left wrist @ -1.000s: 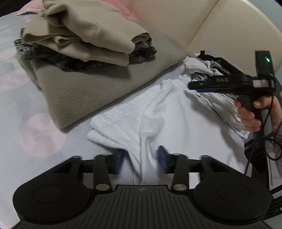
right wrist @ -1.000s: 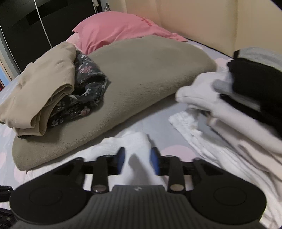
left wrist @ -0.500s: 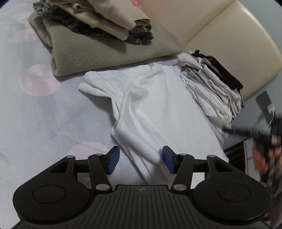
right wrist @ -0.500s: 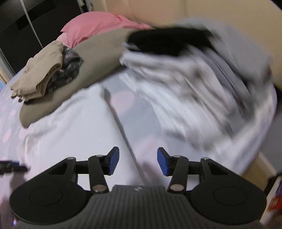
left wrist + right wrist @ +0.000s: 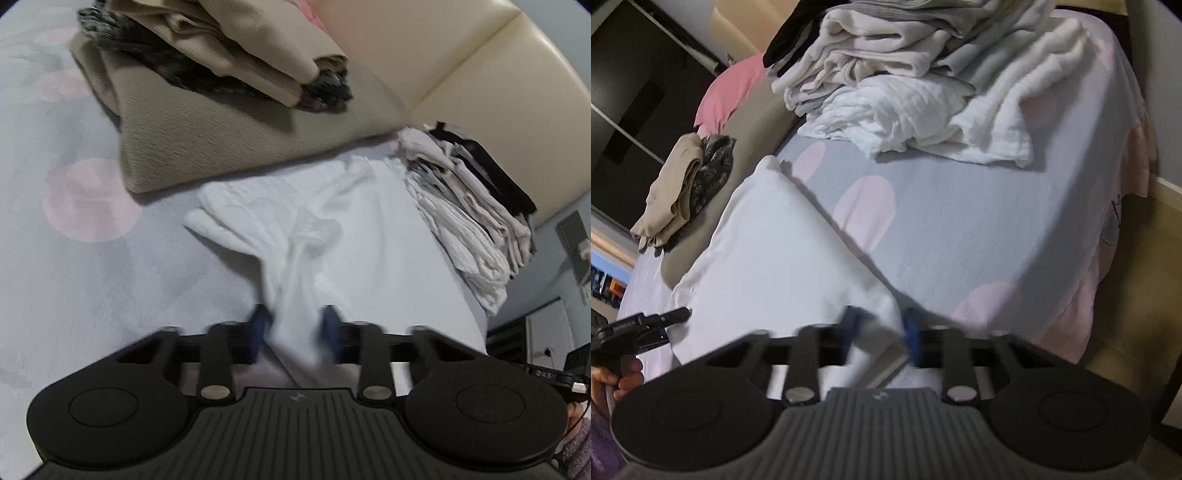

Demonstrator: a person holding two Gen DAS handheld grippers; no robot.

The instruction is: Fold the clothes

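A white garment [image 5: 332,229] lies partly folded on the grey bed sheet with pink dots [image 5: 74,266]; it also shows in the right wrist view [image 5: 783,251]. My left gripper [image 5: 293,332] is closing on a bunched near edge of it, its blue pads blurred on either side of the cloth. My right gripper [image 5: 877,330] is closing on the garment's near right corner in the same way. The left gripper also shows at the left edge of the right wrist view [image 5: 642,326], held in a hand.
A pile of white, grey and black clothes [image 5: 472,206] sits at the right by the cream headboard [image 5: 443,55]. Folded beige and floral clothes [image 5: 236,51] lie on a taupe blanket [image 5: 221,140]. A pink pillow [image 5: 727,92] lies behind. The bed edge [image 5: 1108,258] drops off at the right.
Both grippers pulled back to the garment's near edge, opened on the way, and now narrow onto the white cloth. The right gripper swung from the far collar area to the near corner.
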